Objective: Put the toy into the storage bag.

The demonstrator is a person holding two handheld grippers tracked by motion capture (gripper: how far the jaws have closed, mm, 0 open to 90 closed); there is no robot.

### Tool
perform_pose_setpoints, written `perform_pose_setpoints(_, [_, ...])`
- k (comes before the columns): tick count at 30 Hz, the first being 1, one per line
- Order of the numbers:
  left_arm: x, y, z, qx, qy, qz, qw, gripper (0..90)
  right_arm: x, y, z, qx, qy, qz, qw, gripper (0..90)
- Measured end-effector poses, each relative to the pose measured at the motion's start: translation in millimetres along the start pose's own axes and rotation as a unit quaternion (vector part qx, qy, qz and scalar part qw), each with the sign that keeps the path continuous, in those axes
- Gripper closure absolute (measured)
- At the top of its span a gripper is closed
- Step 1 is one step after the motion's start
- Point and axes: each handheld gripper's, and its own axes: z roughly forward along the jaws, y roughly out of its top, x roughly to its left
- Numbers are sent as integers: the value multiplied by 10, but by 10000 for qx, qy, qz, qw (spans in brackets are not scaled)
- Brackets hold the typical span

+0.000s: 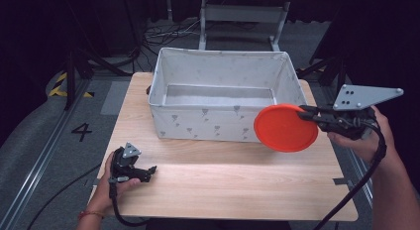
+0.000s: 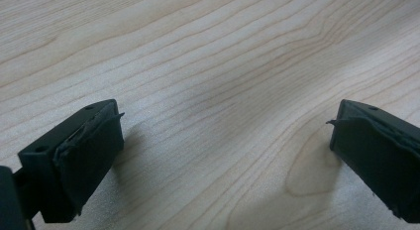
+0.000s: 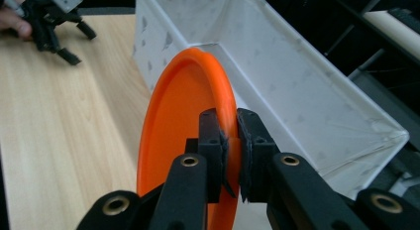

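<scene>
While the right gripper (image 3: 230, 155) pinches the rim of an orange plastic plate (image 3: 178, 141) between its two black jaws, the plate stands on edge, lifted off the table and just in front of the right front corner of the white fabric storage box (image 1: 198, 122). In the high view the plate (image 1: 286, 127) overlaps that corner of the box, and the right gripper (image 1: 303, 112) reaches in level from the right, a grey three-cornered plate on top of it, the person's right hand (image 1: 364, 136) wrapped round its body.

Well to the left of the box's front wall, the left gripper (image 1: 151, 170) rests low on the table near its front left edge, held by the left hand (image 1: 111, 183). Its jaws stand wide apart with nothing between them, bare wood grain showing in the gap in the left gripper view (image 2: 225, 136).

The box's walls carry a scattered print of small grey cone-like marks; no writing can be read on it. On the floor left of the box a black numeral "4" (image 1: 81, 132) is painted, with yellow-and-black hazard tape (image 1: 62, 86) beyond it.

The table (image 1: 223, 190) is light wood, pale and straight-grained. Behind the box lie grey floor, loose black cables and the legs of a pale metal frame (image 1: 242, 17); the rest of the room is dark.
</scene>
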Motion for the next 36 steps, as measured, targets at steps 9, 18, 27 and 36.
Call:
perform_pose_setpoints(9, [1,1,-1,7,7,4,10000,4,-241,206,-14,-88,-238,123,9996,827])
perform_pose_setpoints(18, [0,1,-1,7,8,2,10000,4,-445,397,76,-102,-357,170,9992,827])
perform_pose_setpoints(27, [1,1,-1,8,8,5,10000,4,-640,514,229,-30,-508,205,9985,826])
perform_pose_setpoints(36, [1,0,-1,7,-3,5,10000,4,-890,482,450,-78,-600,386,9974,826])
